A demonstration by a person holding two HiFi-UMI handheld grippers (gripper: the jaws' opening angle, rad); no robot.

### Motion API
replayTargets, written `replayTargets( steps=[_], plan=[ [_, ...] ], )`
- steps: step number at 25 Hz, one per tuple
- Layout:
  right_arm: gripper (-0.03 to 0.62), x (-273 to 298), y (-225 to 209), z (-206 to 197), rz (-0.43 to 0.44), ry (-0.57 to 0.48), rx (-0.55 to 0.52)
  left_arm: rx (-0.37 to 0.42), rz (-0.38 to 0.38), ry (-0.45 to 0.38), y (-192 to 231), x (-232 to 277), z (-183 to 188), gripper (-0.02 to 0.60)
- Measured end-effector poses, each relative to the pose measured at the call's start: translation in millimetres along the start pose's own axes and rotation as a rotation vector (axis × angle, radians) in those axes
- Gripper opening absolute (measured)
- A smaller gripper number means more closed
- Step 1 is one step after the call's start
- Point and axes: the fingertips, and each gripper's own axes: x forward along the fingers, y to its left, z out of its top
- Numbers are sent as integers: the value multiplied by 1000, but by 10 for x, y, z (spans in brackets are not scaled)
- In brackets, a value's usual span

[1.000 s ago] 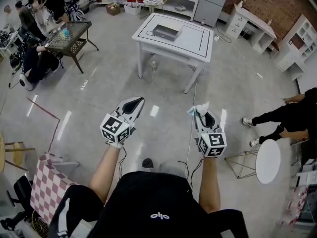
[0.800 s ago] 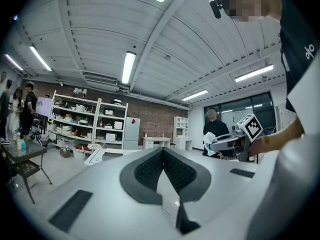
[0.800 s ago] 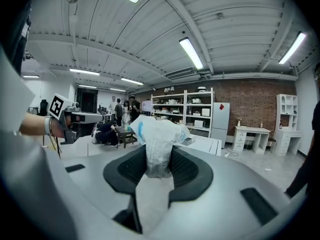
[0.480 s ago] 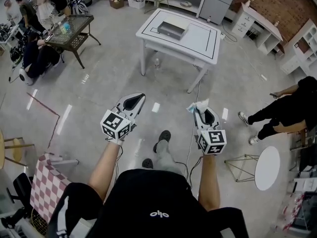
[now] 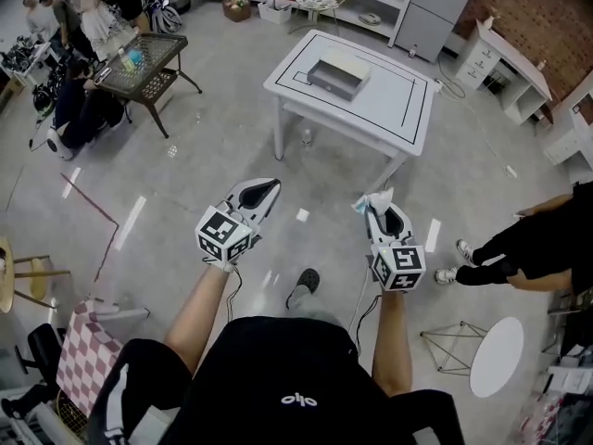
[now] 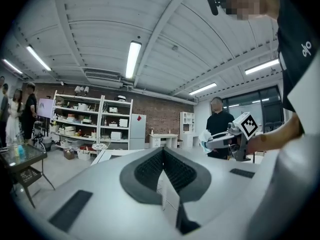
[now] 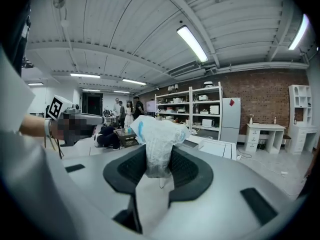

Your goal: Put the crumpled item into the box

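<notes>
Crumpled item (image 7: 159, 139), white with a blue patch, is clamped between the jaws of the right gripper (image 5: 374, 208), above the floor and well apart from the box (image 5: 338, 70) on the white table (image 5: 398, 119). The left gripper (image 5: 267, 187) has its jaws pressed together.

I log the table (image 5: 389, 109) at 12 o'clock, well ahead of both grippers, with the box (image 5: 338, 74) on its far-left part. The left gripper (image 5: 269, 186) sits near at 11 o'clock. The right gripper (image 5: 372, 209) is at 1 o'clock, with the crumpled item (image 5: 373, 198) between its jaws. A side table (image 5: 148, 63) stands at 10 o'clock and a small round table (image 5: 496, 355) at 4 o'clock. Shelving (image 6: 92, 116) lies behind the table.
</notes>
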Motion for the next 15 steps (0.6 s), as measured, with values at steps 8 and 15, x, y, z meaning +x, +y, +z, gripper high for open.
replayTargets(
  steps=[8, 15],
  plan=[
    [133, 805, -825, 217, 18, -20, 24, 31, 17, 21, 532, 976, 118, 0],
    [133, 1219, -1331, 323, 25, -22, 36, 43, 18, 26, 773, 1595, 168, 0]
  ],
)
